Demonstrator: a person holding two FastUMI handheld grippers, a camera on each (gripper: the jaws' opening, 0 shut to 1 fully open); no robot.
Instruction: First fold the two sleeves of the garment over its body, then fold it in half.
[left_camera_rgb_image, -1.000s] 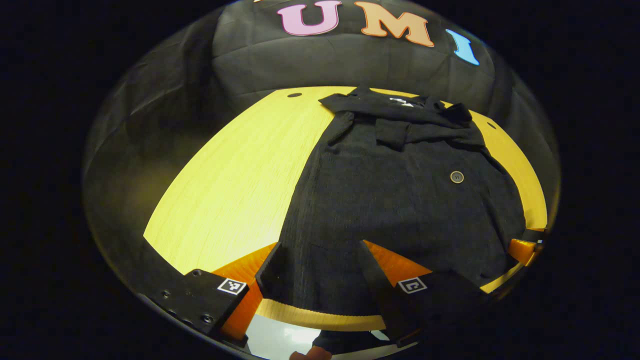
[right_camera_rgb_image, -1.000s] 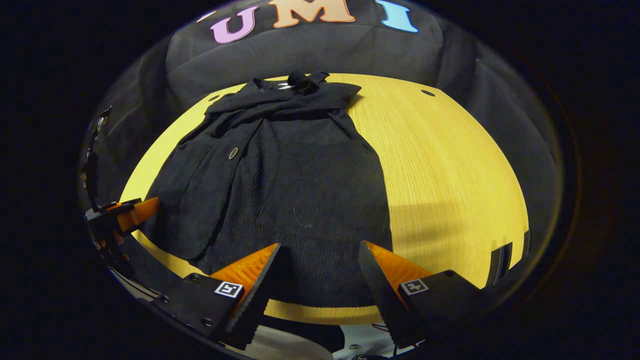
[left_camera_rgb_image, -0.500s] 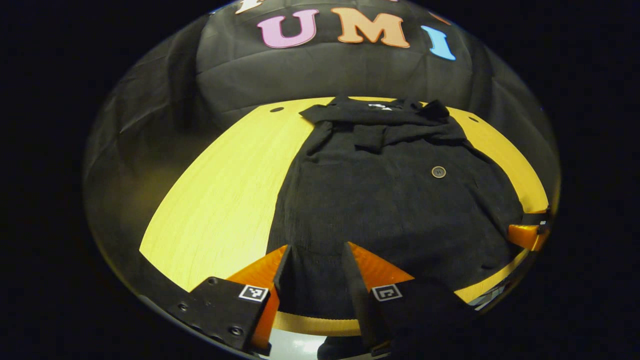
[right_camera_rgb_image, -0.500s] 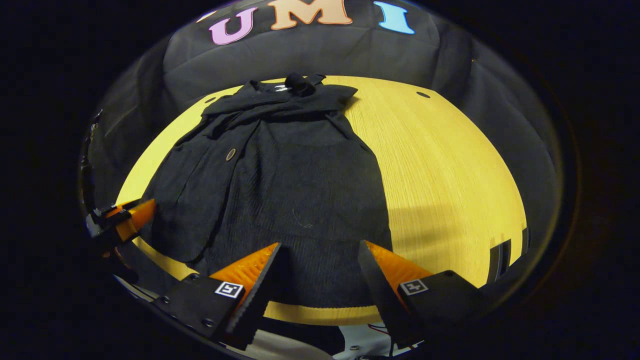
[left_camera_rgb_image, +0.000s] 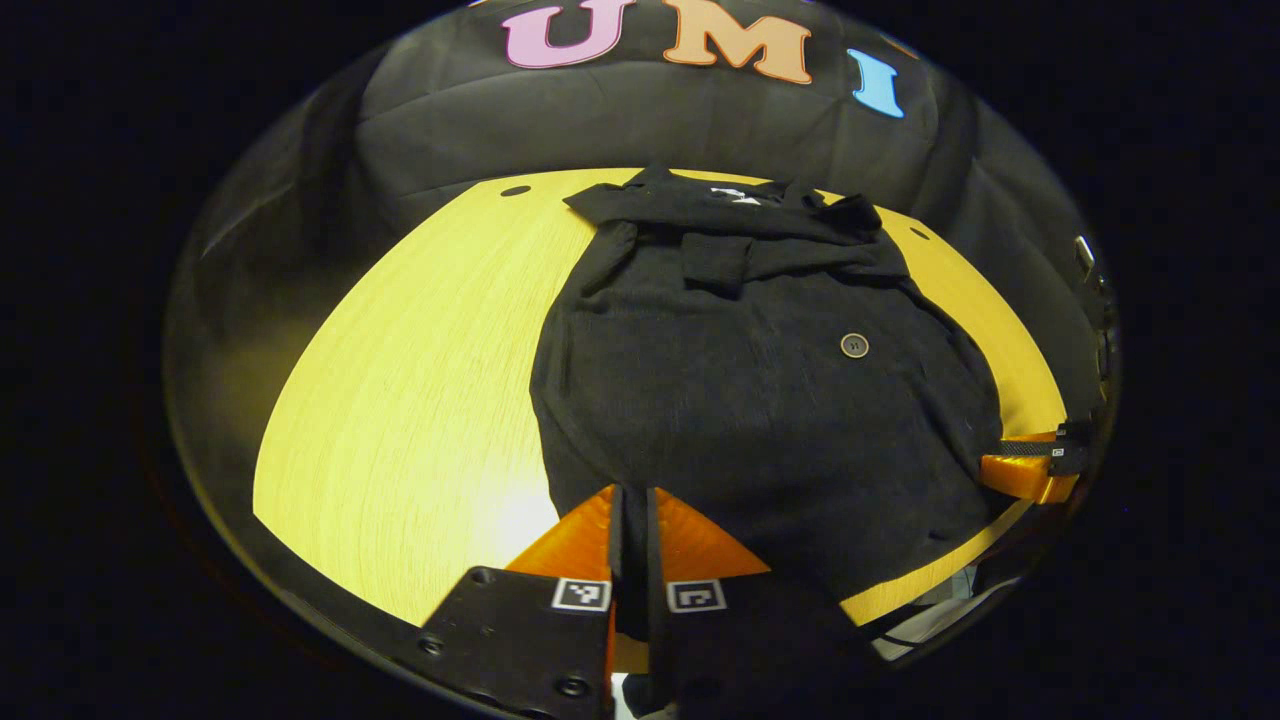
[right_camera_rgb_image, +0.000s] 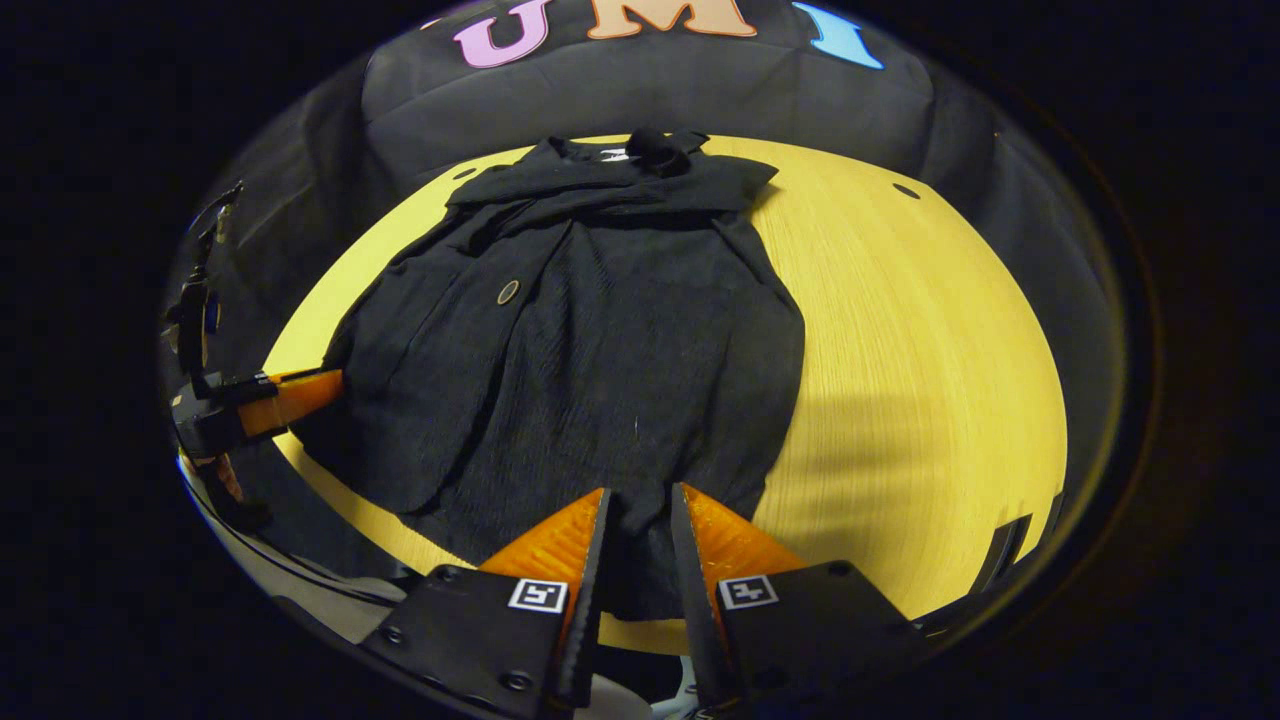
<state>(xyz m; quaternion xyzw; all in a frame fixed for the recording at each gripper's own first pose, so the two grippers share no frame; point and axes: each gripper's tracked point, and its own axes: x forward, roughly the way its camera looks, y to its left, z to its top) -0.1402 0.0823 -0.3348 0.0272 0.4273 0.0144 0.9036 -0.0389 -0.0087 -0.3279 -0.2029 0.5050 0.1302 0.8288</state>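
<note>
A black garment (left_camera_rgb_image: 740, 390) lies flat on the yellow table (left_camera_rgb_image: 400, 380), collar at the far end, both sleeves folded across its chest, one round button (left_camera_rgb_image: 853, 345) showing. My left gripper (left_camera_rgb_image: 632, 500) is shut on the near hem at the garment's left corner. In the right gripper view the same garment (right_camera_rgb_image: 600, 330) spreads out ahead, and my right gripper (right_camera_rgb_image: 640, 505) is shut on the hem near its right corner, with a narrow strip of cloth between the fingers. Each gripper appears at the edge of the other's view: the right gripper (left_camera_rgb_image: 1020, 470) and the left gripper (right_camera_rgb_image: 270, 398).
Bare table (right_camera_rgb_image: 920, 380) lies on both sides of the garment. Small dark holes (left_camera_rgb_image: 515, 190) (right_camera_rgb_image: 906, 190) mark the table's far corners. The booth's black cloth wall (left_camera_rgb_image: 640, 120) rises behind the far edge. The near table edge runs just under both grippers.
Both grippers closed from wide open onto the near hem, the left one first. The hem has drawn in toward the fingers and both views have shifted slightly.
</note>
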